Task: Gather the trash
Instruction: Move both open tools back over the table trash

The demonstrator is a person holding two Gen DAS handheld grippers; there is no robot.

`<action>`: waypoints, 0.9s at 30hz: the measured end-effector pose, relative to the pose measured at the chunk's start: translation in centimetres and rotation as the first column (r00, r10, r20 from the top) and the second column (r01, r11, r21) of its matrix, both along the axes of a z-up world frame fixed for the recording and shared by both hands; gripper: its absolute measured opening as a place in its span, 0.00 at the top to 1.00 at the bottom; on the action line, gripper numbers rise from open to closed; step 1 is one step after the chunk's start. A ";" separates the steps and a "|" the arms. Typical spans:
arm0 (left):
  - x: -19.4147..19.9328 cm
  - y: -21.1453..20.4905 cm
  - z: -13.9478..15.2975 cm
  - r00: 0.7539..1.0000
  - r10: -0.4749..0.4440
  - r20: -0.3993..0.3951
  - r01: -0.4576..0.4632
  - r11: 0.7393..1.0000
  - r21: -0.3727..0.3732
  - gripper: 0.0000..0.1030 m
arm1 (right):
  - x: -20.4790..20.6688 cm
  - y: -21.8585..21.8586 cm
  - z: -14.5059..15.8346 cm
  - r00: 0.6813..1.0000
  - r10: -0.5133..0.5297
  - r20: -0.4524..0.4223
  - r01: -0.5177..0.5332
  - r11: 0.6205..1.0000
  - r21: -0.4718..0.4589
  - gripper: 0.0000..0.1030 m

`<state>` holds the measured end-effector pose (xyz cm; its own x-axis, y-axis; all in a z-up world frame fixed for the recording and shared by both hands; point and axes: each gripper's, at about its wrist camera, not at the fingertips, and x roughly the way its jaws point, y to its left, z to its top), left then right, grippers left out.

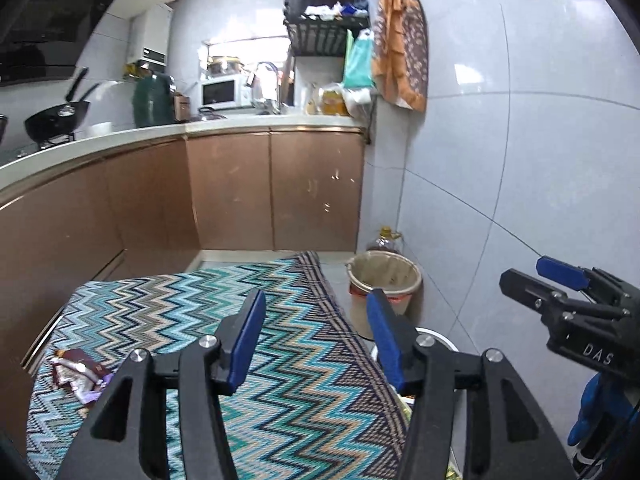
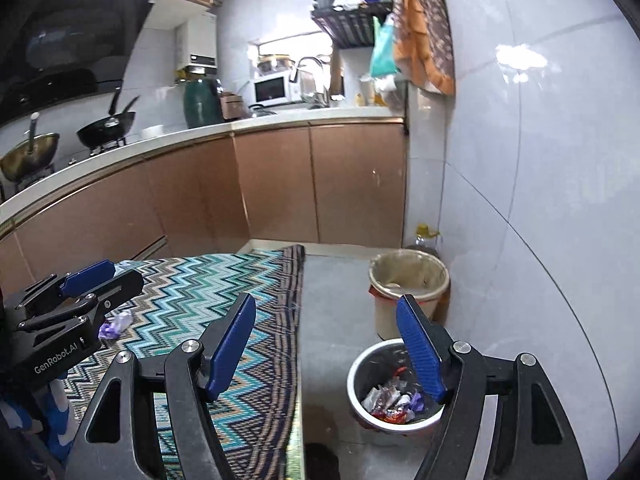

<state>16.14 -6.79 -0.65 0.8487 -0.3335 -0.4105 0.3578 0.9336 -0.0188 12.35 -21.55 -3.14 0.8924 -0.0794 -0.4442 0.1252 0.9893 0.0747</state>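
Note:
A small grey bin (image 2: pixel 360 376) stands on the floor beside the zigzag rug (image 1: pixel 192 320) and holds several crumpled wrappers (image 2: pixel 394 398). My right gripper (image 2: pixel 328 346) is open and empty, hovering above and just left of this bin. My left gripper (image 1: pixel 316 344) is open and empty over the rug's right part. A pile of wrappers (image 1: pixel 78 374) lies on the rug at the left. A purple wrapper (image 2: pixel 116 324) lies on the rug near the left gripper (image 2: pixel 100 280), seen in the right wrist view. The right gripper (image 1: pixel 560 288) shows at the right edge of the left wrist view.
A taller beige bin with a liner (image 2: pixel 408 288) (image 1: pixel 384 280) stands near the tiled wall, an oil bottle (image 2: pixel 424 238) behind it. Brown cabinets (image 1: pixel 272 188) with a countertop run along the left and back. The grey floor lies between rug and wall.

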 end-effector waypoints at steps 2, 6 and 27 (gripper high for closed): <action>-0.6 1.2 0.3 1.000 0.017 0.010 -0.016 1.000 -0.009 0.49 | -0.5 1.1 0.6 1.000 0.015 0.010 -0.015 1.000 -0.014 0.30; -1.4 3.7 0.6 0.998 0.051 0.024 -0.050 0.998 -0.030 0.48 | -0.8 3.2 1.5 0.999 0.046 0.024 -0.045 0.998 -0.042 0.30; 0.3 14.5 -2.0 0.973 0.230 -0.028 -0.231 0.971 -0.064 0.46 | 2.3 12.1 0.7 0.972 0.235 -0.023 -0.236 0.969 -0.073 0.28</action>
